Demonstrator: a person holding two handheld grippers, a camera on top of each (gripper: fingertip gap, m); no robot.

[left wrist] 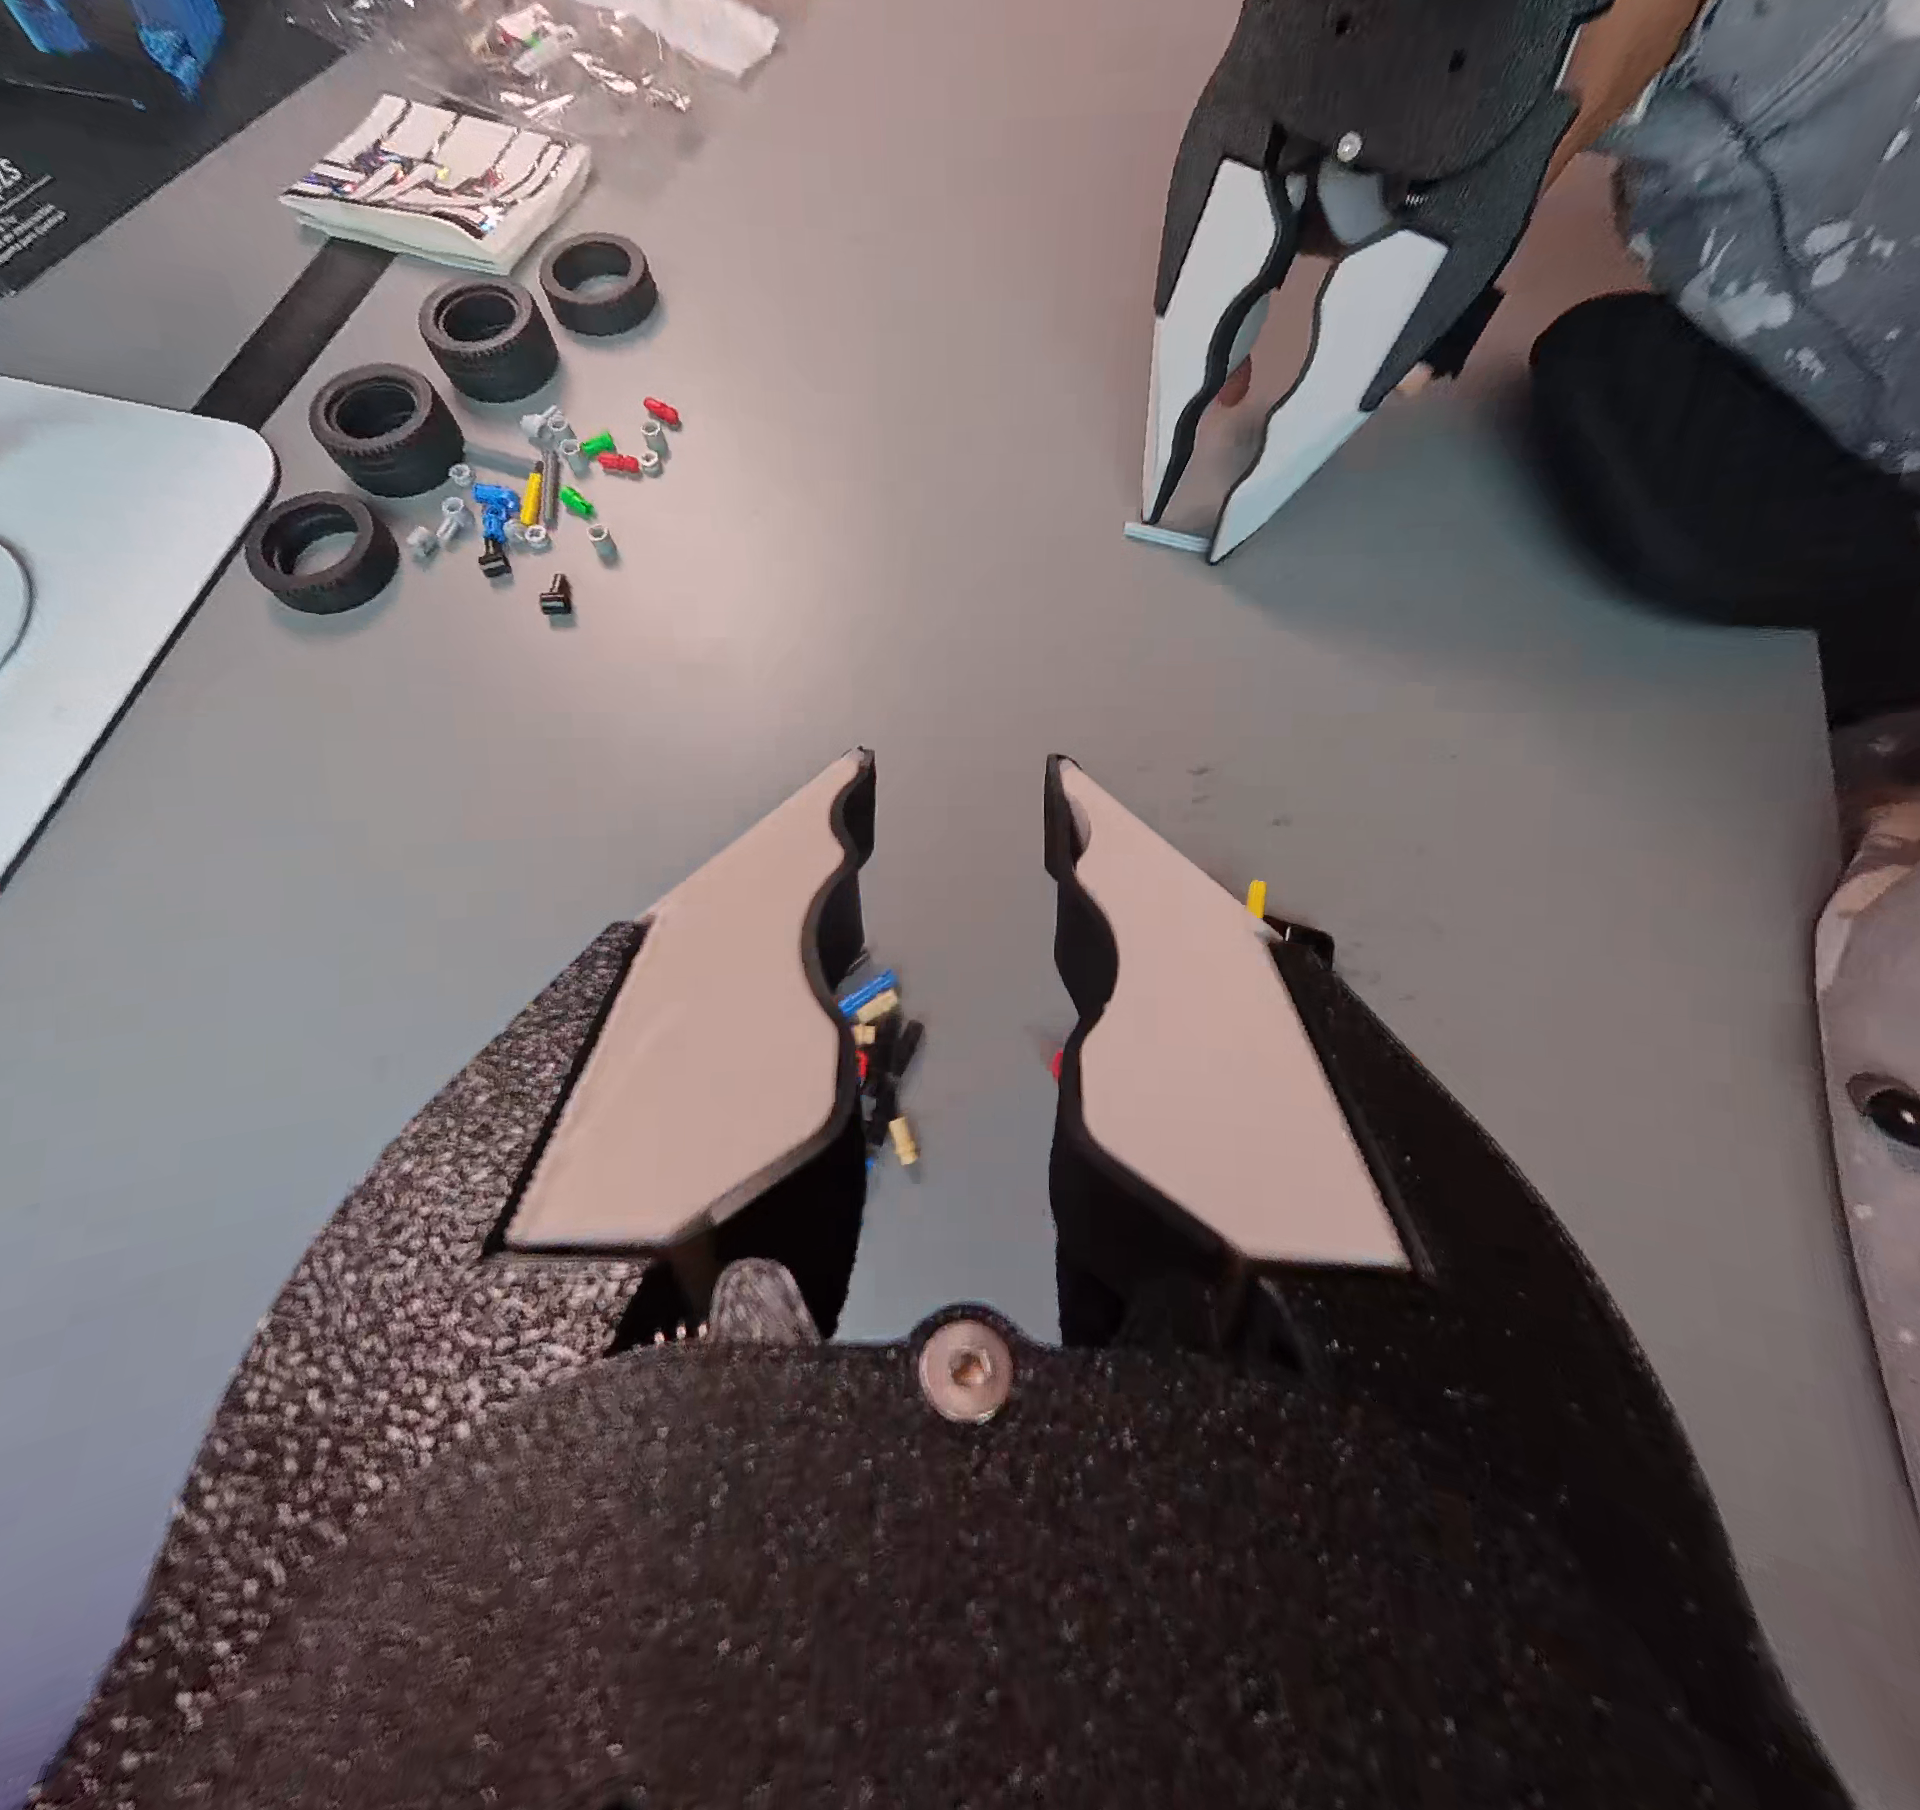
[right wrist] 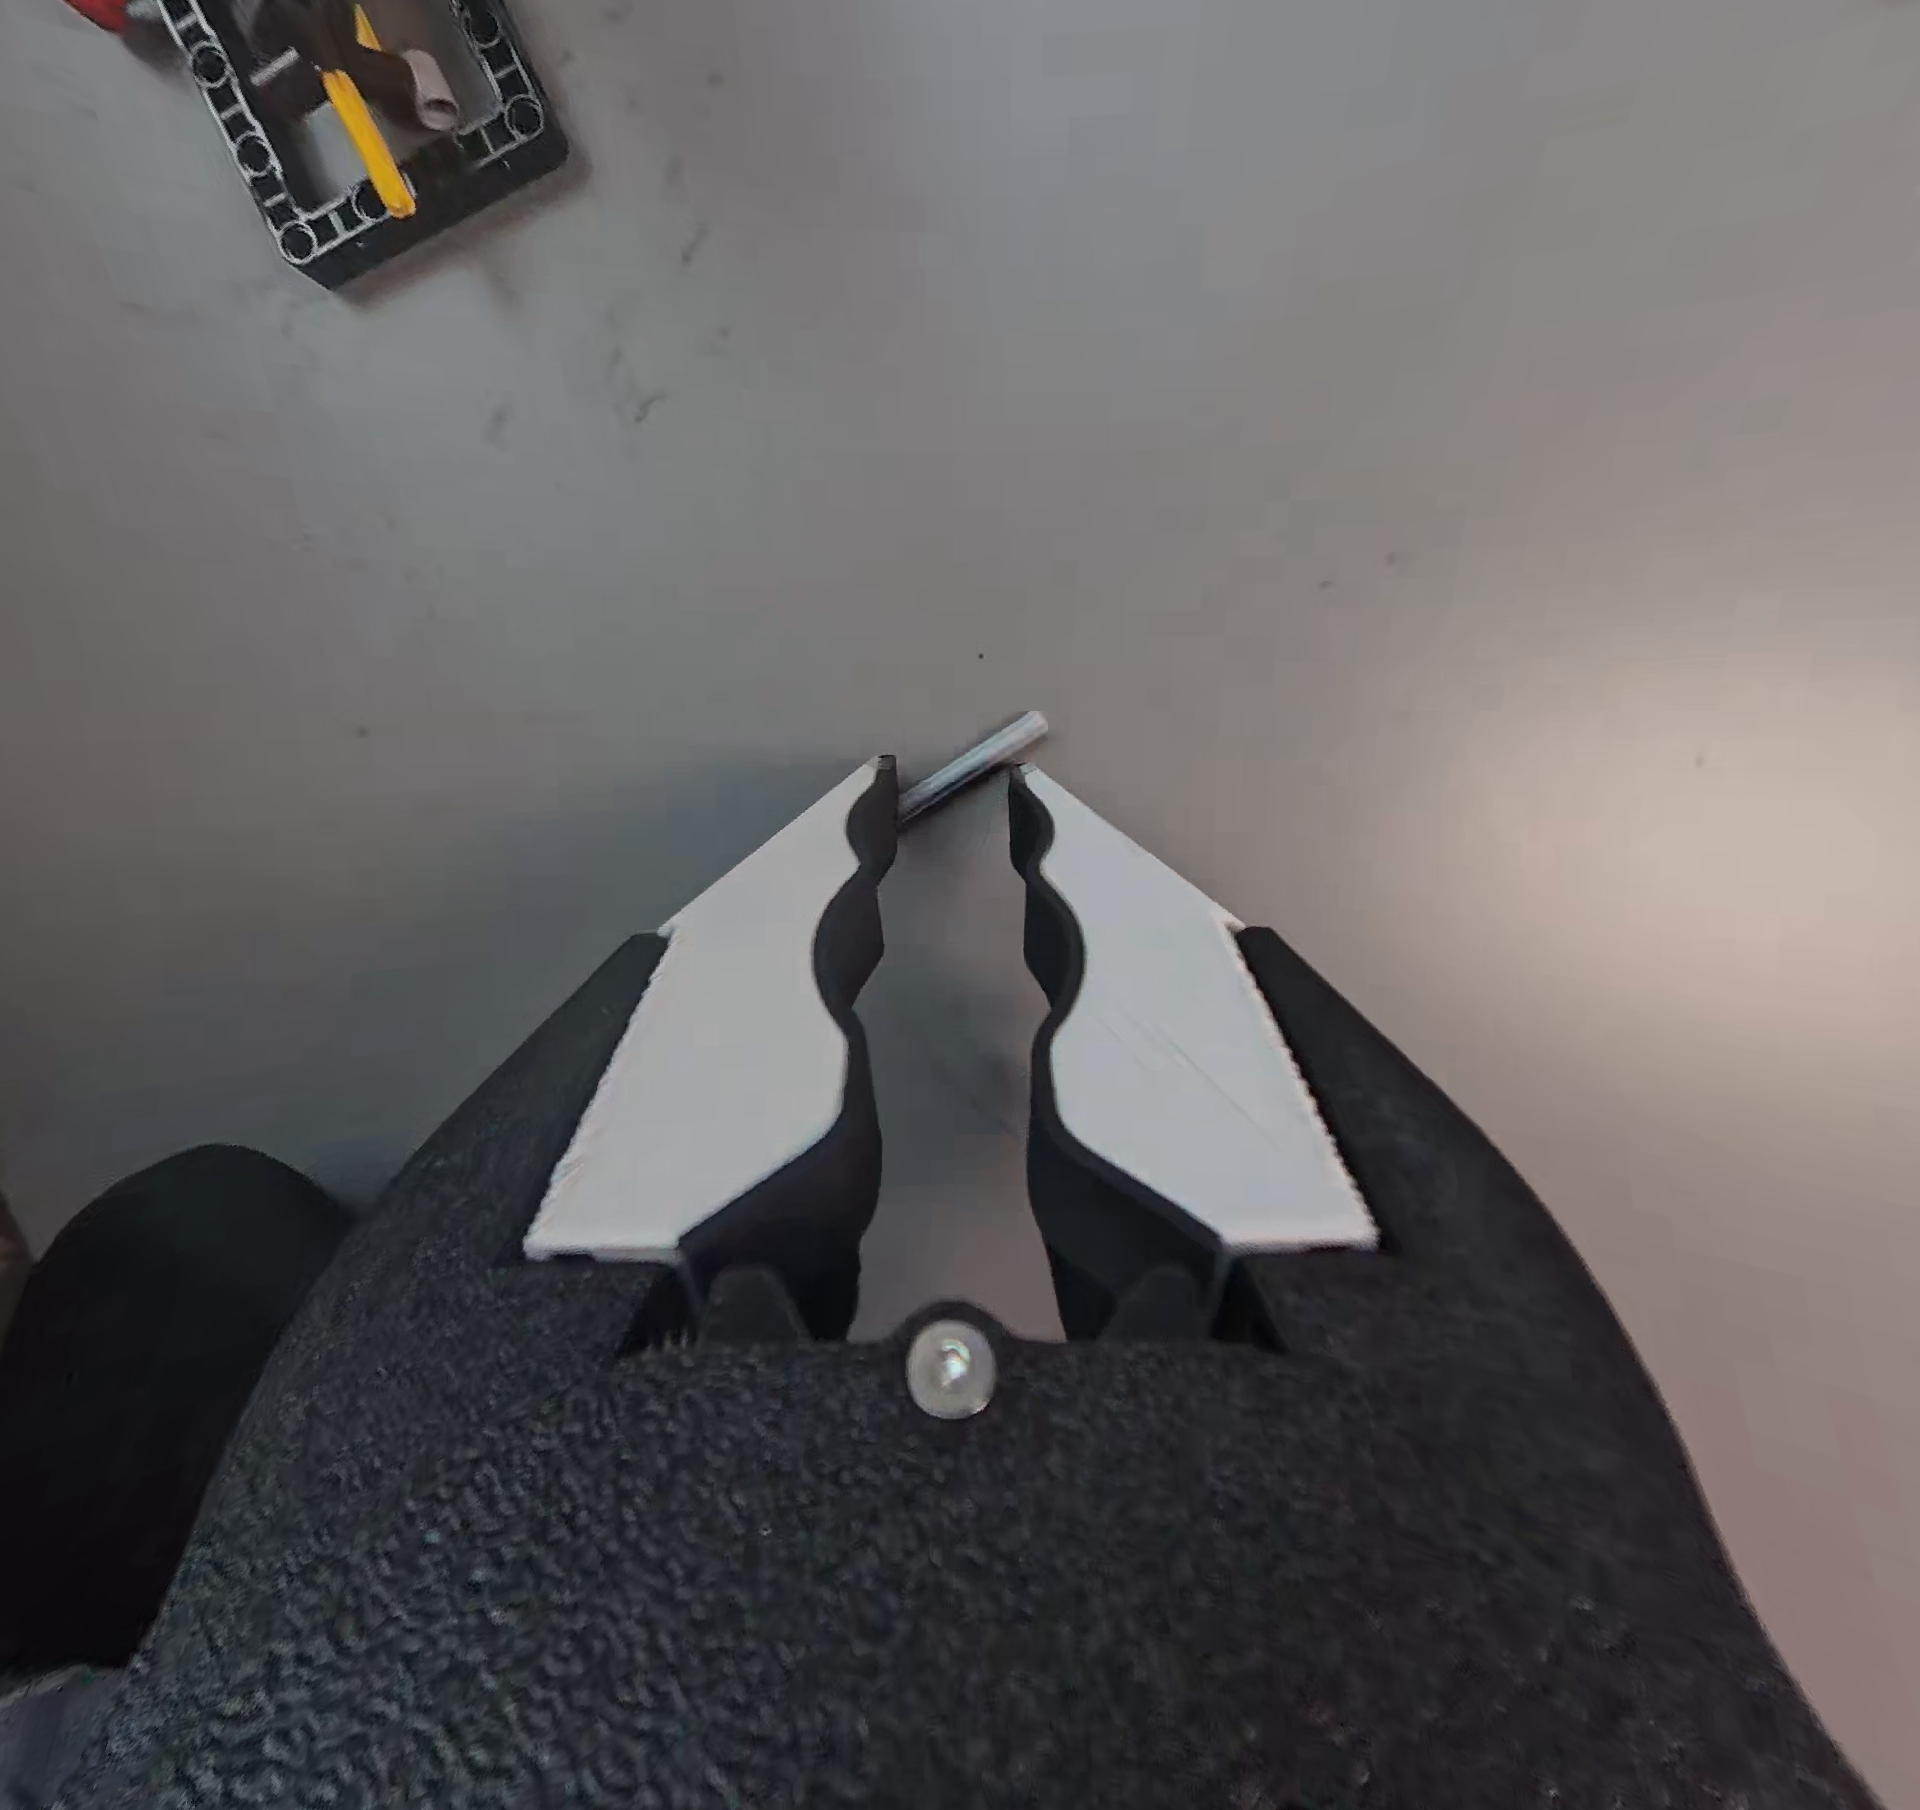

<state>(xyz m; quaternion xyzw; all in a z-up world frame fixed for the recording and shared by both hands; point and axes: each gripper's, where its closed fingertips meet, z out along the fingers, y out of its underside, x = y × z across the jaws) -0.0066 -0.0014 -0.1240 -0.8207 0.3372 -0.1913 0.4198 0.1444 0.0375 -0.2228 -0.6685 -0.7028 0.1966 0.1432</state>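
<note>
Right claw (right wrist: 948, 768) spread, tips straddling thin grey axle (right wrist: 971, 766) flat on bench (right wrist: 1351, 410); could roll away if nudged. Left claw (left wrist: 958, 758) apart, empty, hovering over loose pins (left wrist: 883, 1054).

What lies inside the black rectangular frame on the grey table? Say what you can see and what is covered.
Inside the black frame lie a yellow rod, dark pieces and a small grey tube. Its upper end is cut off by the picture edge, so anything there is unseen.

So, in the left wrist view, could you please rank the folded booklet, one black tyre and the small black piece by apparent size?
1. Folded booklet
2. Black tyre
3. Small black piece
The booklet lies farther off yet still looks largest.
</note>
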